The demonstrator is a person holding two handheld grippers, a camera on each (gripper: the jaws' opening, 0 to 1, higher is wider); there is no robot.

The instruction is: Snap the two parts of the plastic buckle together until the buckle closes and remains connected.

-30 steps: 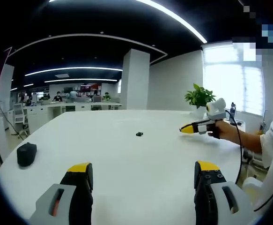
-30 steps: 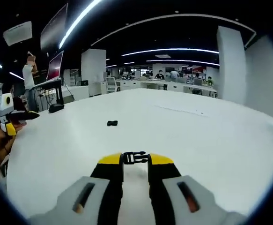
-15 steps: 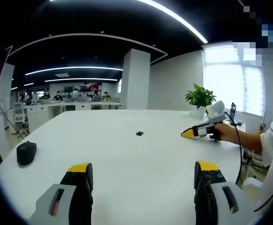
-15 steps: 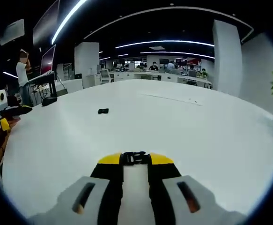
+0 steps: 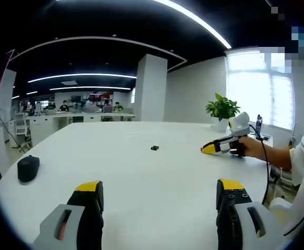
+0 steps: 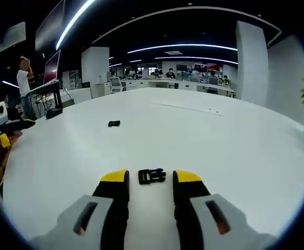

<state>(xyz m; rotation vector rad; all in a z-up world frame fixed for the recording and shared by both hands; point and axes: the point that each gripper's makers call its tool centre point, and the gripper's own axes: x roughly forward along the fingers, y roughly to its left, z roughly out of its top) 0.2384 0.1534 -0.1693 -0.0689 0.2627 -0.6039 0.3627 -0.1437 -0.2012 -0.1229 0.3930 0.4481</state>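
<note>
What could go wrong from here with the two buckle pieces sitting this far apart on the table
The right gripper is open around the near buckle part, gripping nothing, so closing carelessly could push it along the white table. The other buckle part lies far off and small, making alignment tricky. The left gripper is open and empty.

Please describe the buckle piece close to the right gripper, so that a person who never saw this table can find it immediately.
On the large white table, look between the yellow tips of the right gripper. A small black plastic buckle piece lies there, free, with the jaws open on either side of it. The other black piece lies farther out on the table, alone.
</note>
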